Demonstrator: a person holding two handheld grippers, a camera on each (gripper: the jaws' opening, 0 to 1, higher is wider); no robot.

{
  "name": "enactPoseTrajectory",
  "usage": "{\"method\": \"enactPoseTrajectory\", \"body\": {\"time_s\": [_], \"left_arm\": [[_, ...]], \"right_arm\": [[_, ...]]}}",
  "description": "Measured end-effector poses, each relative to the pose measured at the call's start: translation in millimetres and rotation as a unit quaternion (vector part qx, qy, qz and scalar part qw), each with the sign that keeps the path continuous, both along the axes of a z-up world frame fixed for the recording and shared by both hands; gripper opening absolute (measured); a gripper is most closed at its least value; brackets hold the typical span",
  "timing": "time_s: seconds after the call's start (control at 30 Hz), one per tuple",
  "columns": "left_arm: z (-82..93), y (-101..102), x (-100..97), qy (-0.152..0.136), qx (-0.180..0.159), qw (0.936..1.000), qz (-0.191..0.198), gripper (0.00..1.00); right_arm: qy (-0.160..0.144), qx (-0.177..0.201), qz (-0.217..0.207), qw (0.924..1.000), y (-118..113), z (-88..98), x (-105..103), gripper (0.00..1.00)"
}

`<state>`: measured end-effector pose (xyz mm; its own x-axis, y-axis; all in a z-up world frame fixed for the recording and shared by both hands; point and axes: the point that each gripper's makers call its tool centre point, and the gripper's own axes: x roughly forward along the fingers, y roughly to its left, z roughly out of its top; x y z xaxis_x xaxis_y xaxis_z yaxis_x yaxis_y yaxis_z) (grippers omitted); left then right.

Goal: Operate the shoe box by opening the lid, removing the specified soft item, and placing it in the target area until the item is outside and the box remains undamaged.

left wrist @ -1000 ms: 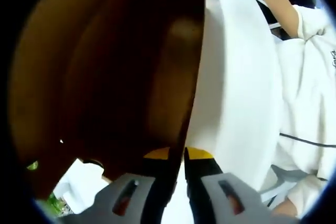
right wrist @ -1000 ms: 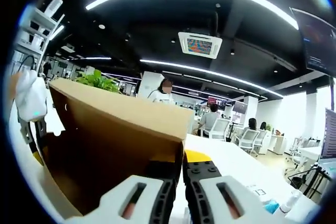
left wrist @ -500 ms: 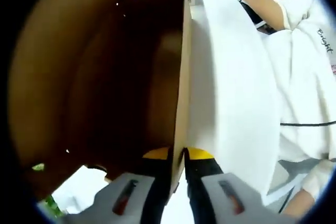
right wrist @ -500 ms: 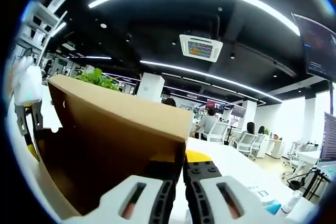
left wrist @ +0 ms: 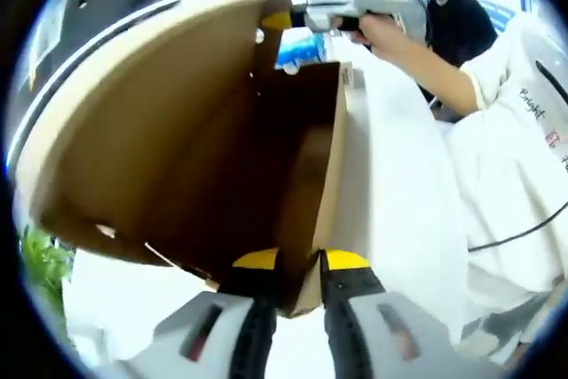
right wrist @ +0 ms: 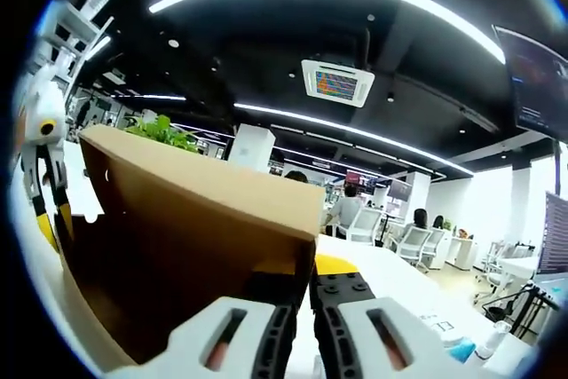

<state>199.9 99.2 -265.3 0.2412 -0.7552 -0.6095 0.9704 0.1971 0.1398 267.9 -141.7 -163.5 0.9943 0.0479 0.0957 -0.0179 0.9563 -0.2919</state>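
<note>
Lid [left wrist: 151, 148] swung higher than 1.0 s ago | left gripper [left wrist: 297, 264], right gripper [right wrist: 308, 277] clamp lid edge | raise both evenly, avoid creasing cardboard.

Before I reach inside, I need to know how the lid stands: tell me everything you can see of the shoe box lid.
The shoe box lid is plain brown cardboard, unprinted on the inner face that shows, with turned-down side flaps. It is raised and tilted up off the box. The left gripper is shut on a flap edge at one end; the right gripper is shut on the edge at the other. The cardboard looks whole, without tears.
</note>
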Motion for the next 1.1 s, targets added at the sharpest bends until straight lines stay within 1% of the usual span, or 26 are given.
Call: {"method": "enactPoseTrajectory", "body": {"time_s": [0.03, 0.07, 0.1, 0.2, 0.27, 0.33, 0.4, 0.5, 0.53, 0.57, 0.6, 0.63, 0.7, 0.73, 0.77, 0.8, 0.83, 0.93, 0.97, 1.0, 1.1], "left_arm": [[1.2, 2, 0.5, 0.011, -0.01, 0.9999, 0.008, 0.2], [5.3, 3, 2.8, 0.008, -0.024, 0.9996, 0.015, 0.2], [11.5, 3, 3.8, -0.003, -0.04, 0.9991, 0.016, 0.19], [17.9, 5, -2.4, 0.006, -0.057, 0.9983, 0.011, 0.2], [19.7, 7, -3.6, 0.006, -0.07, 0.9975, 0.013, 0.21], [21.1, 6, -2.2, 0.0, -0.091, 0.9957, 0.016, 0.23], [20.6, 6, -3.5, -0.001, -0.099, 0.995, 0.007, 0.27], [23.5, 7, -8.3, 0.032, -0.166, 0.9856, 0.004, 0.28], [29.5, 9, -7.1, 0.031, -0.189, 0.9815, 0.008, 0.28], [39.5, 10, -7.8, 0.034, -0.22, 0.9748, 0.01, 0.28], [47.0, 12, -9.7, 0.041, -0.243, 0.9691, 0.009, 0.29], [51.7, 13, -10.1, 0.043, -0.255, 0.9658, 0.009, 0.32], [58.5, 17, -12.1, 0.035, -0.272, 0.9617, 0.01, 0.45], [60.0, 16, -14.0, 0.031, -0.278, 0.96, 0.006, 0.57], [59.4, 14, -17.7, 0.034, -0.281, 0.959, 0.001, 0.65], [58.7, 12, -19.9, 0.04, -0.283, 0.9583, -0.003, 0.69], [57.4, 13, -18.5, 0.045, -0.286, 0.957, 0.003, 0.68], [55.0, 18, -13.6, 0.059, -0.299, 0.9522, 0.022, 0.58], [55.8, 18, -13.0, 0.06, -0.302, 0.951, 0.024, 0.58], [60.6, 21, -10.9, 0.064, -0.321, 0.9447, 0.026, 0.59], [63.3, 21, -19.1, 0.07, -0.321, 0.9443, 0.02, 0.71]], "right_arm": [[0.002, 0.001, 0.0, 1.0, 0, 0.0, 0, 0.01], [0.003, 0.001, 0.0, 1.0, 0, -0.3, 0, 0.01], [0.003, 0.0, 0.0, 1.0, 0, -0.3, 0, 0.01], [0.001, -0.003, -0.003, 1.0, 0, -1.6, 0, 0.01], [0.0, -0.007, -0.006, 1.0, 0, -2.3, 0, 0.01], [0.001, -0.009, -0.006, 0.9999, 0, -2.7, 0, 0.02], [0.004, -0.009, -0.003, 0.9999, 0, -3.5, 0, 0.02], [0.012, -0.006, 0.003, 0.9999, 1, -5.4, 0, 0.02], [0.013, -0.005, 0.004, 0.9999, 1, -5.8, 0, 0.02], [0.012, -0.005, 0.004, 0.9999, 1, -5.8, 0, 0.02], [0.013, -0.006, 0.003, 0.9999, 1, -6.1, 0, 0.02], [0.013, -0.006, 0.003, 0.9999, 1, -6.3, 0, 0.02], [0.014, -0.006, 0.002, 0.9999, 2, -6.5, 0, 0.02], [0.015, -0.005, 0.003, 0.9999, 2, -6.7, 0, 0.02], [0.016, -0.004, 0.004, 0.9999, 2, -6.7, 0, 0.02], [0.016, -0.004, 0.004, 0.9999, 2, -6.8, 0, 0.02], [0.017, -0.004, 0.004, 0.9998, 2, -7.0, -1, 0.02], [0.018, -0.005, 0.005, 0.9998, 2, -7.6, -1, 0.02], [0.018, -0.005, 0.005, 0.9998, 2, -7.7, -1, 0.02], [0.019, -0.005, 0.006, 0.9998, 2, -7.9, -1, 0.02], [0.02, -0.006, 0.008, 0.9998, 2, -9.0, -2, 0.02]]}}
